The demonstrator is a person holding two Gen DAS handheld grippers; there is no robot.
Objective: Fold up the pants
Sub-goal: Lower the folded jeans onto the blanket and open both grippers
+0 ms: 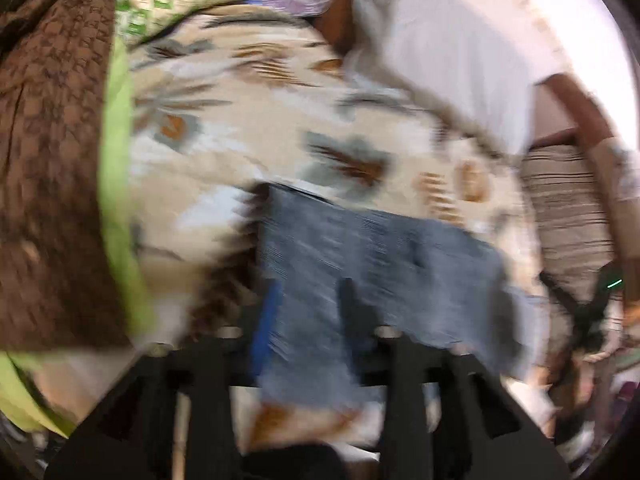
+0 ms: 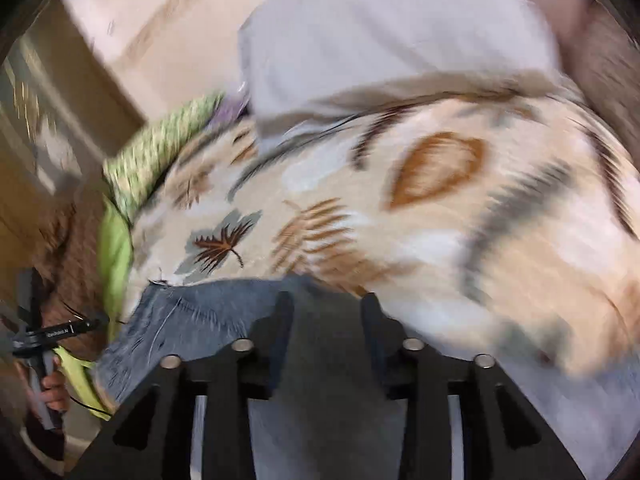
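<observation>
Both views are heavily smeared by motion. In the left wrist view the left gripper (image 1: 312, 304) points steeply down from the bottom of the frame, its two dark fingers (image 1: 269, 308) standing apart over the pants (image 1: 380, 248), a folded block of blue denim lying at centre and lower centre on the leaf-patterned bedspread (image 1: 240, 120). Denim shows between the fingers, but the blur hides whether the pads press on it, so I cannot tell. At the right edge of that frame the right gripper (image 1: 588, 312) appears dark and small. In the right wrist view the right gripper (image 2: 326, 312) also tilts down from the bottom centre, fingers (image 2: 285, 312) parted with a clear gap; the denim sits at lower left, reaching behind the left finger, the spread filling the right. At the lower left edge a hand (image 2: 54, 394) holds the left gripper's handle.
</observation>
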